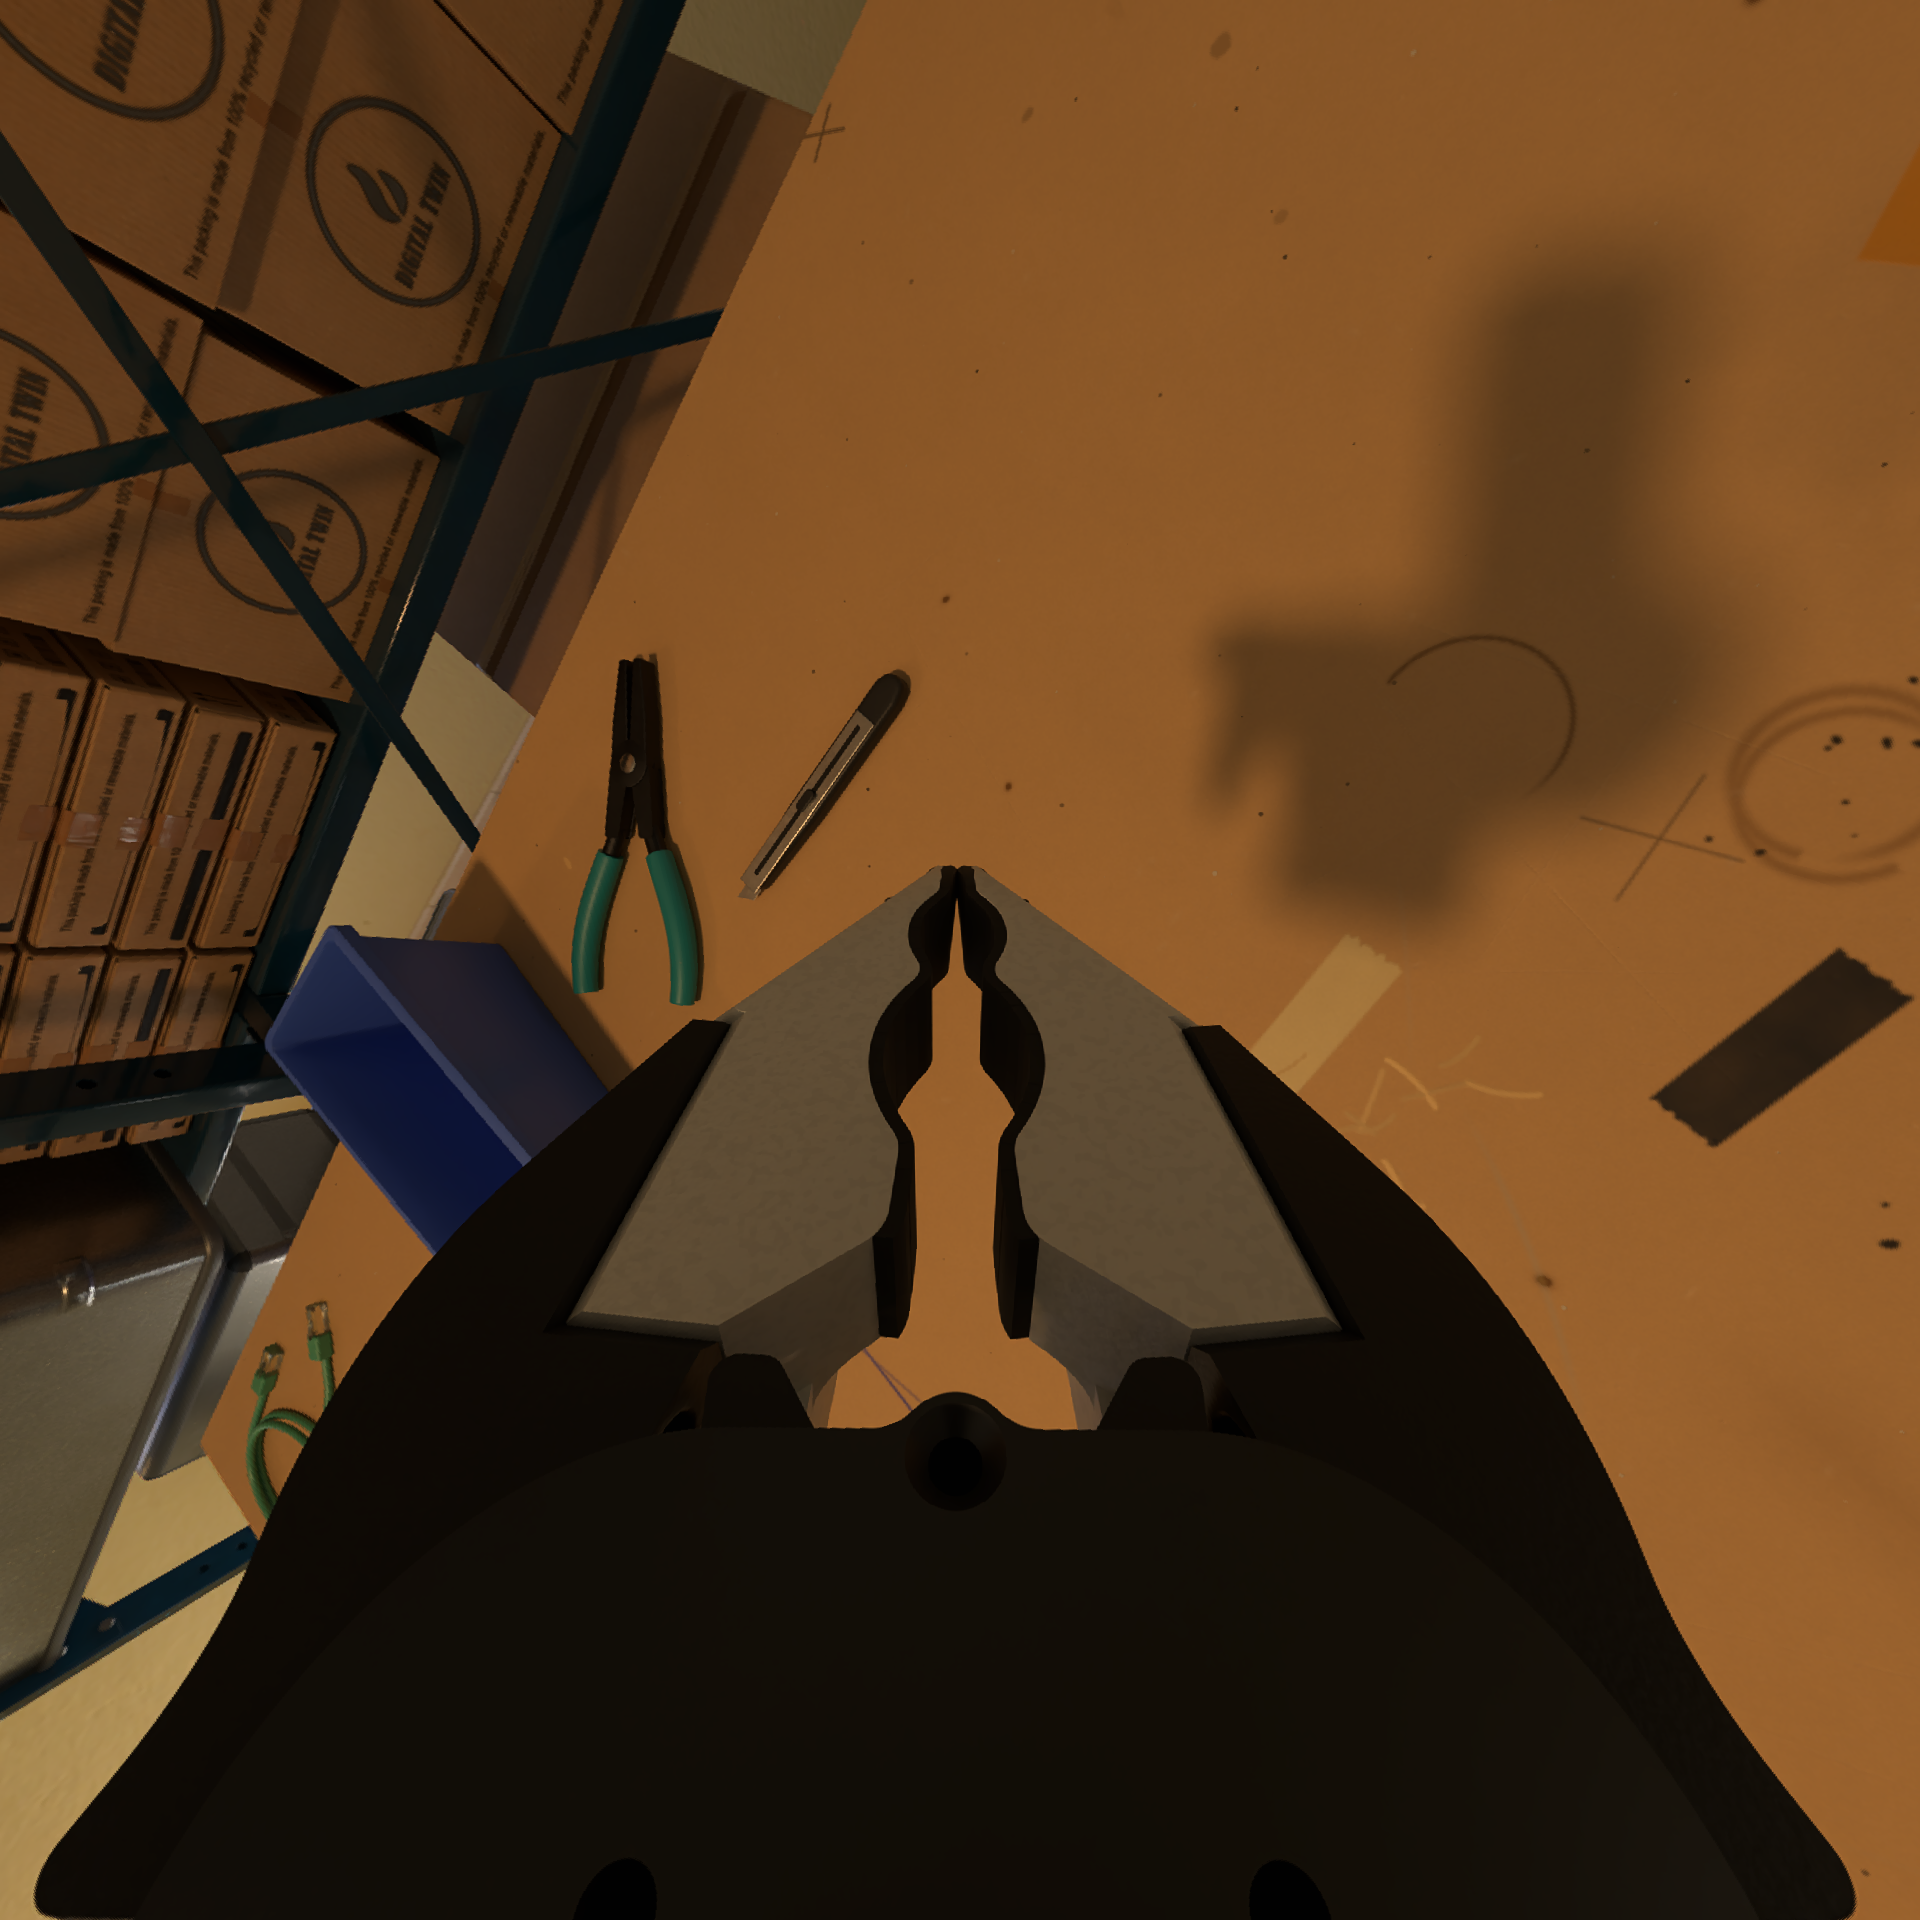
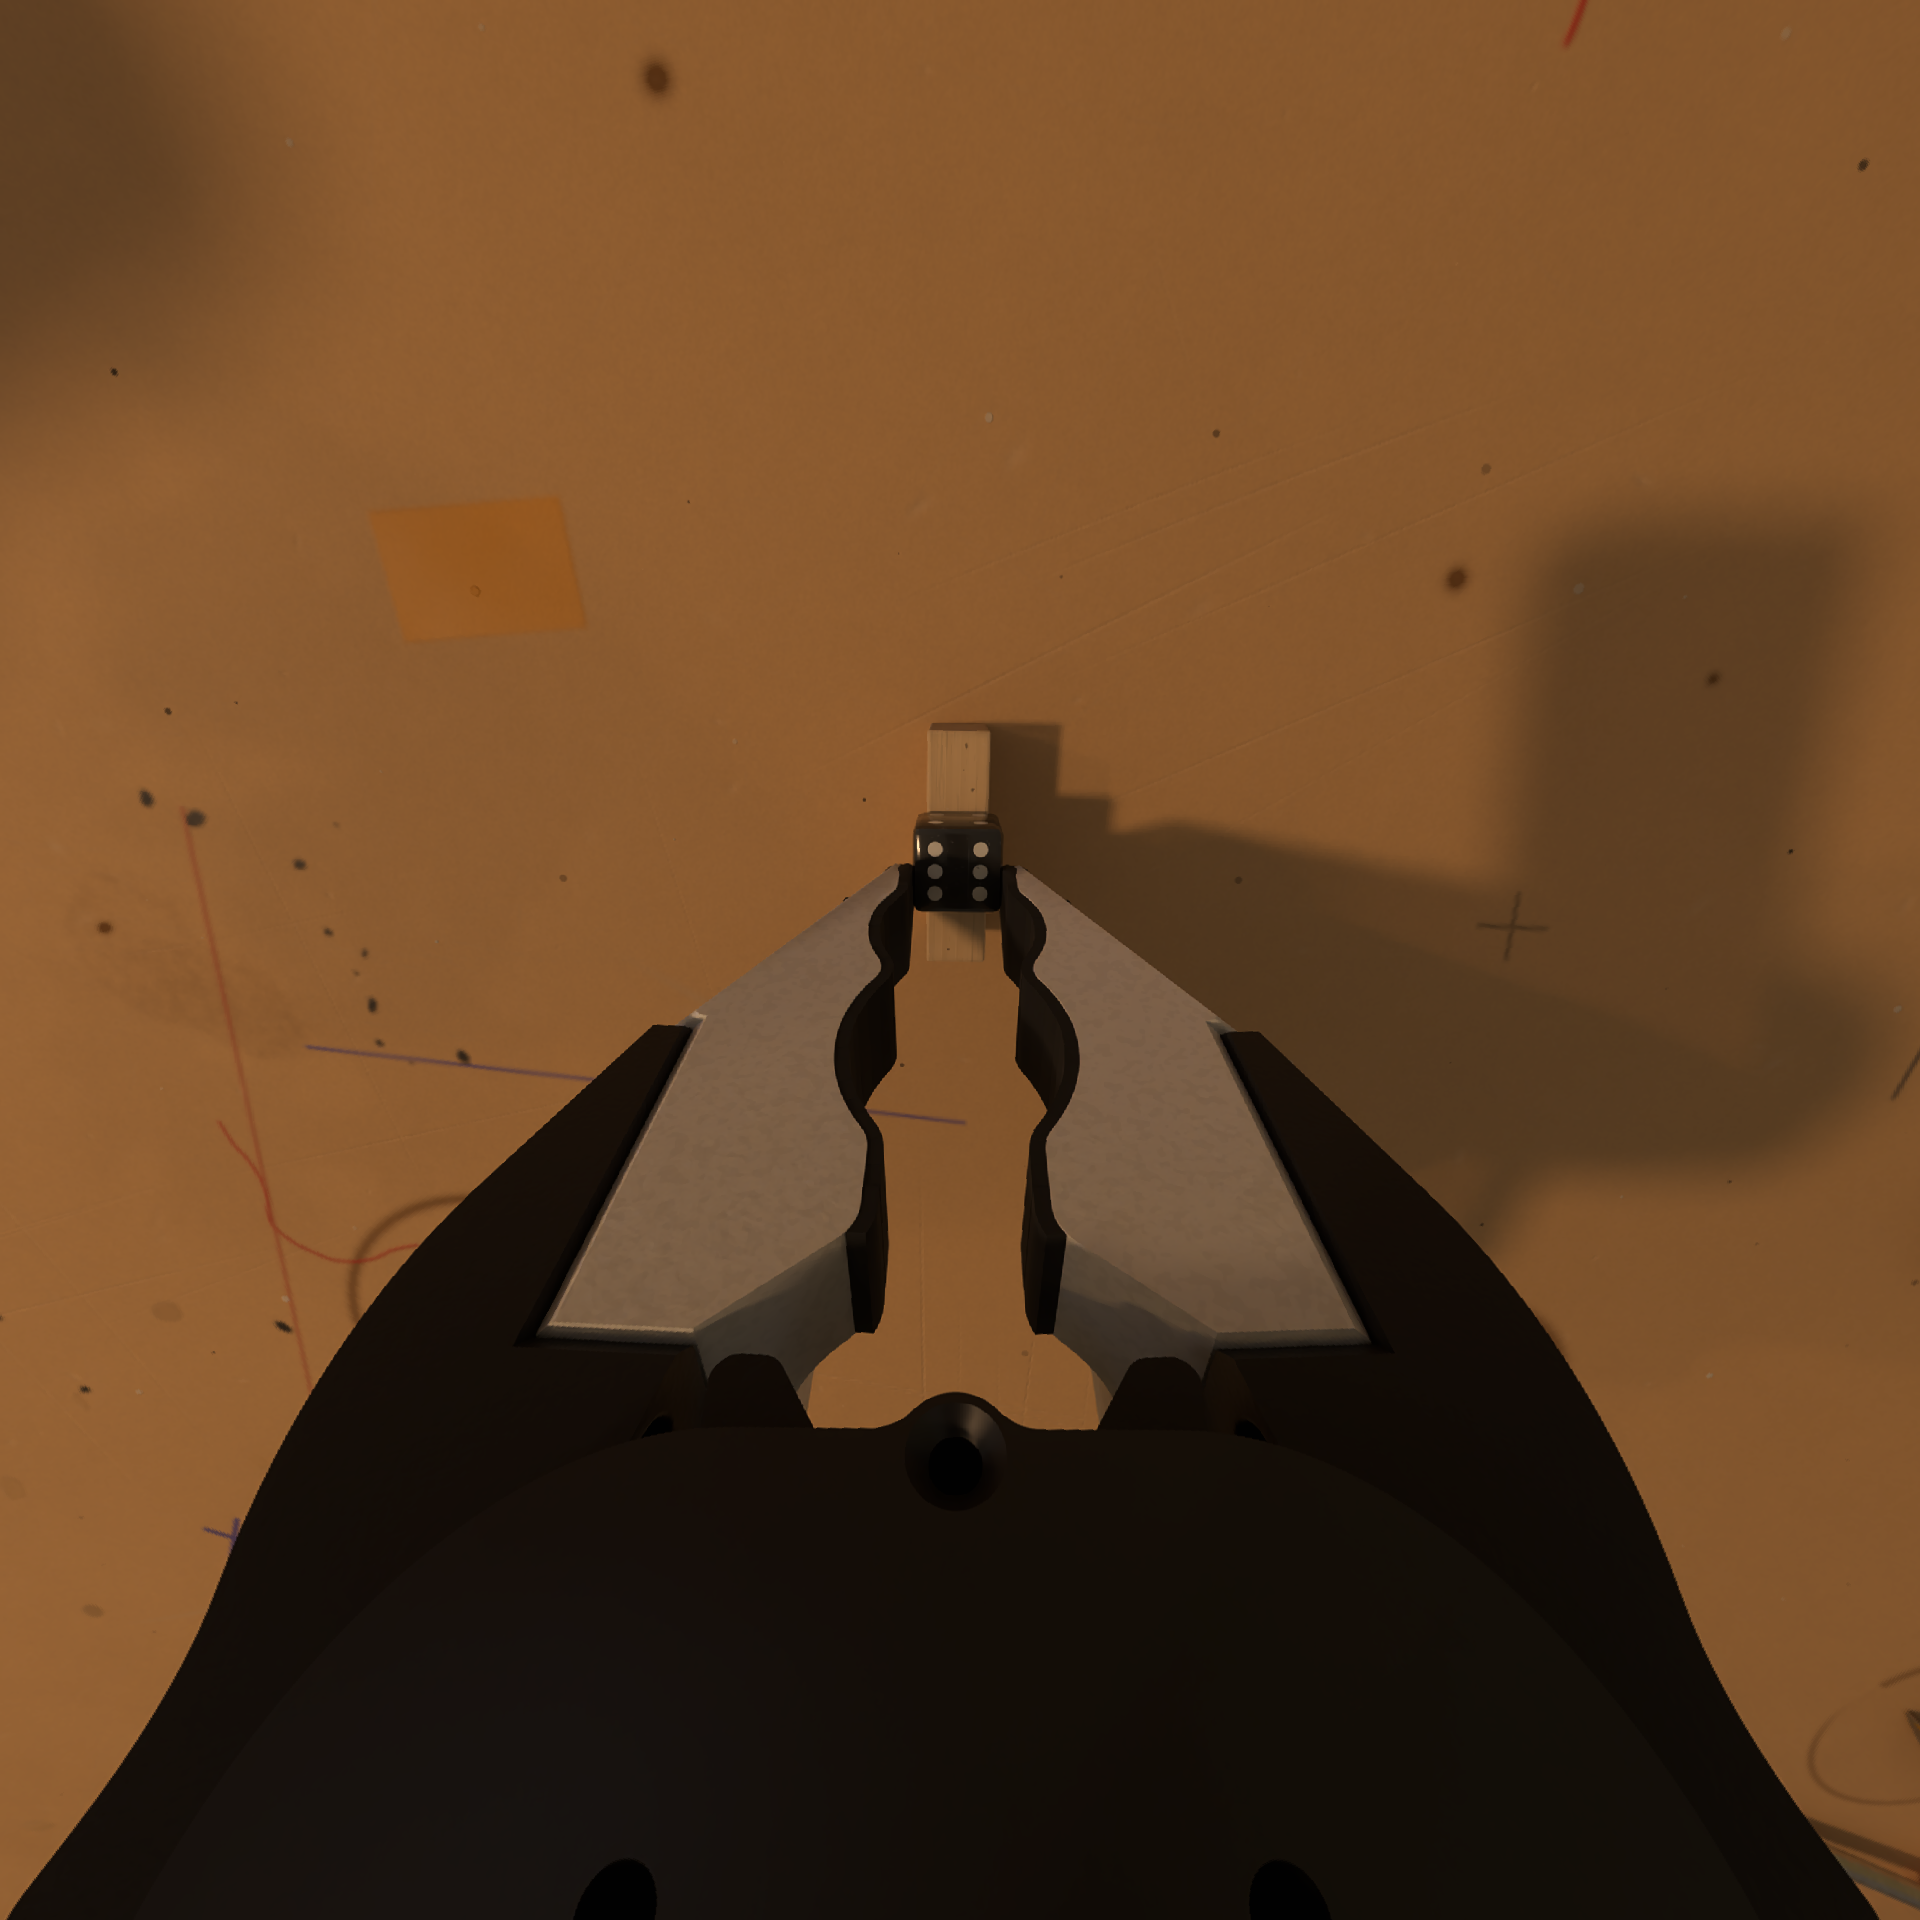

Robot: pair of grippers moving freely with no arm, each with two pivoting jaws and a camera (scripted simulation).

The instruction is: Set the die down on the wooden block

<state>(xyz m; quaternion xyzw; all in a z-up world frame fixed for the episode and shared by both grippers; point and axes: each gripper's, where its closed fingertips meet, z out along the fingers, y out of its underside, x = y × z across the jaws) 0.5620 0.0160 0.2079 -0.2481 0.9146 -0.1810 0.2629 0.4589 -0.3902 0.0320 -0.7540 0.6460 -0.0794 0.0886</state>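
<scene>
In the right wrist view, my right gripper (image 2: 957,878) is shut on a small black die (image 2: 957,864) with white pips, held between the fingertips. A pale wooden block (image 2: 958,767) lies on the brown table right under and beyond the die; whether the die touches the block I cannot tell. In the left wrist view, my left gripper (image 1: 957,878) is shut and empty above the table. The die and the block do not show in that view.
Left wrist view: green-handled pliers (image 1: 636,842), a utility knife (image 1: 826,784), a blue bin (image 1: 426,1049), black tape (image 1: 1782,1044), and a shelf rack with cardboard boxes (image 1: 208,364) past the table's left edge. Right wrist view: an orange paper square (image 2: 478,566).
</scene>
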